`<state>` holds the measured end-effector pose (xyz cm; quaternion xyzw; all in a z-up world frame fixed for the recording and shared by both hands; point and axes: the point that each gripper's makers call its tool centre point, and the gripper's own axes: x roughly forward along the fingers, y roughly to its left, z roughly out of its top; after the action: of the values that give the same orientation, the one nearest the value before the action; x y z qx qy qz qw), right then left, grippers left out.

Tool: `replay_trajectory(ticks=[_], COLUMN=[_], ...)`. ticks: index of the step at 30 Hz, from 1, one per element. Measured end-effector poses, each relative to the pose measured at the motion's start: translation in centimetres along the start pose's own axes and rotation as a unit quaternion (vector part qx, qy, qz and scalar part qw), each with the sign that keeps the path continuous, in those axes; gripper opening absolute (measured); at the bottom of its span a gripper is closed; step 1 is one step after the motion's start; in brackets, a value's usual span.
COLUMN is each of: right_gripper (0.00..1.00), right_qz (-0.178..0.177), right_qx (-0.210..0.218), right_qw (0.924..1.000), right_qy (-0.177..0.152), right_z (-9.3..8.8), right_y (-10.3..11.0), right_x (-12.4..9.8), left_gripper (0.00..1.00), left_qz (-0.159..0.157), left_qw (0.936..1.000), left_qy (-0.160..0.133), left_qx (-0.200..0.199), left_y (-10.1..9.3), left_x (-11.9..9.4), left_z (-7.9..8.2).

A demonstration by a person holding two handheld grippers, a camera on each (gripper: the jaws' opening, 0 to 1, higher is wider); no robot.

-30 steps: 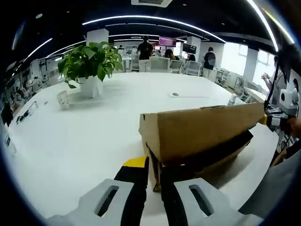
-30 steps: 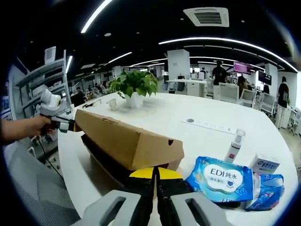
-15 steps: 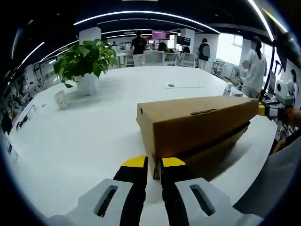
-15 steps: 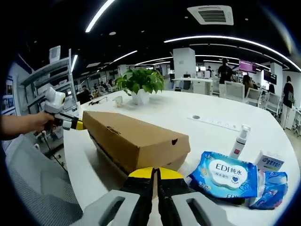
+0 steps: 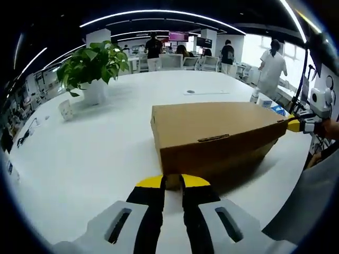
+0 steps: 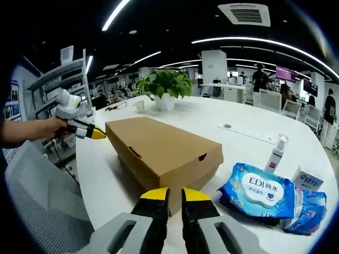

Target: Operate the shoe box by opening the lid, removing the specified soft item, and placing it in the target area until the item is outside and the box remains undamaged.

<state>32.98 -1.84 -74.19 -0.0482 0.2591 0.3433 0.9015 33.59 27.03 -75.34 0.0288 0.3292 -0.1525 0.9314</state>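
Shoe box [image 5: 212, 135] [image 6: 164, 151] lying flat on white table [image 5: 90, 153] [image 6: 212, 124], lid down and closed. Long axis running from one gripper to the other, one short end toward each. Left gripper [image 5: 172, 182] at near short end, jaws slightly parted, gripping nothing. Right gripper [image 6: 175, 194] at opposite end, jaws likewise narrowly apart and empty. Wet wipes pack [image 6: 258, 189] just beside box; potted plant [image 5: 94, 66] [image 6: 165, 87] well beyond.

White table [image 5: 95, 153]: shoe box [image 6: 164, 151], wipes pack [image 6: 258, 190], plant [image 5: 92, 66].
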Motion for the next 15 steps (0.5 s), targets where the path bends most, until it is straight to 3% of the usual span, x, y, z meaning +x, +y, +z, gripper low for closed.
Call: replay_trajectory(ticks=[3,15], right_gripper=[0.05,0.08], right_qz=[0.003,0.009], right_qx=[-0.004,-0.016], right_qw=[1.0,0.9998], right_qy=[0.002,0.01], right_z=[-0.13,-0.61], right_y=[0.14,0.62], right_x=[-0.02,-0.17], left_gripper=[0.07,0.11], left_qz=[-0.005,0.003], left_qw=[1.0,0.9999], left_qy=[-0.003,0.002], left_qx=[-0.004,0.011], left_y=[-0.17,0.28], left_x=[-0.02,0.01], left_z=[-0.02,-0.07])
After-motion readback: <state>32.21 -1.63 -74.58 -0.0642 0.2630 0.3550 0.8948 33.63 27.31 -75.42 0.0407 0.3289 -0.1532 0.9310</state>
